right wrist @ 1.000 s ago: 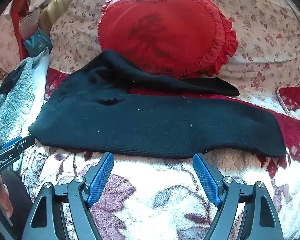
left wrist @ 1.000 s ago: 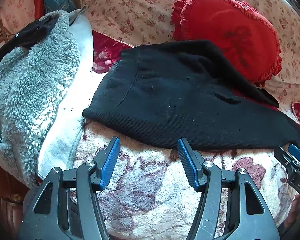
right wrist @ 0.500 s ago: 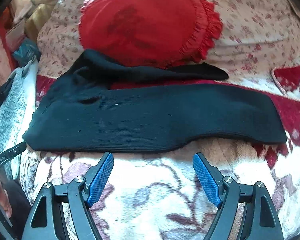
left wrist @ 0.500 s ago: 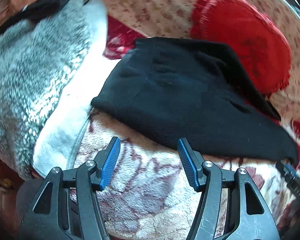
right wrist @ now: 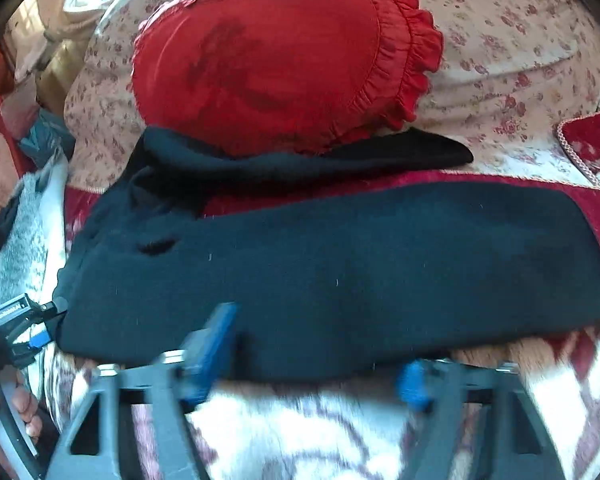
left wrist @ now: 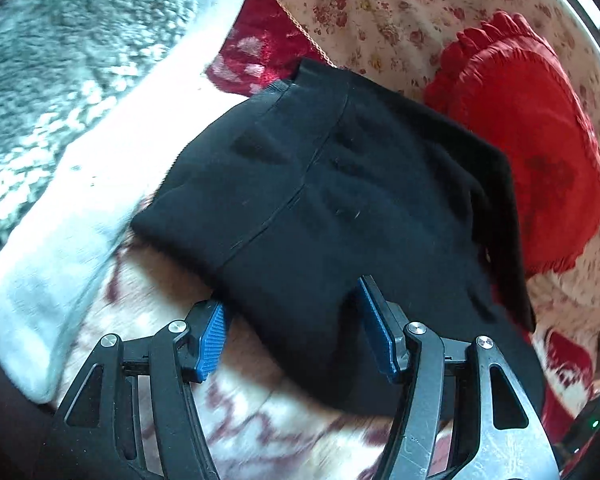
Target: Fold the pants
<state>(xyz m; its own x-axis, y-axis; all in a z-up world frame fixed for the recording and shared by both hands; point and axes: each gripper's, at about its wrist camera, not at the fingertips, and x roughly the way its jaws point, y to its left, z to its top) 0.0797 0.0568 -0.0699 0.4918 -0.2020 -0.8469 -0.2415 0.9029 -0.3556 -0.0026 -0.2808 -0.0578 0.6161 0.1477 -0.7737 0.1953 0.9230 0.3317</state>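
Observation:
Black pants (right wrist: 340, 272) lie across a floral blanket, waistband at the left, one leg stretched right, the other leg (right wrist: 340, 156) angled back under a red cushion. In the left wrist view the waist end (left wrist: 320, 200) fills the middle. My left gripper (left wrist: 292, 320) is open, its blue pads astride the near edge of the waist end. It also shows in the right wrist view (right wrist: 28, 320) at the pants' left corner. My right gripper (right wrist: 312, 352) is open and blurred, with its pads at the near edge of the front leg.
A red ruffled heart cushion (right wrist: 284, 64) rests behind the pants on a floral sofa back (right wrist: 520, 40). A grey fleece garment with white lining (left wrist: 60, 120) lies to the left. The cream and maroon blanket (right wrist: 300, 432) covers the seat.
Both grippers have moved forward to the pants' near edge. The left one now straddles the waist end, the right one reaches the front leg. Both stay open.

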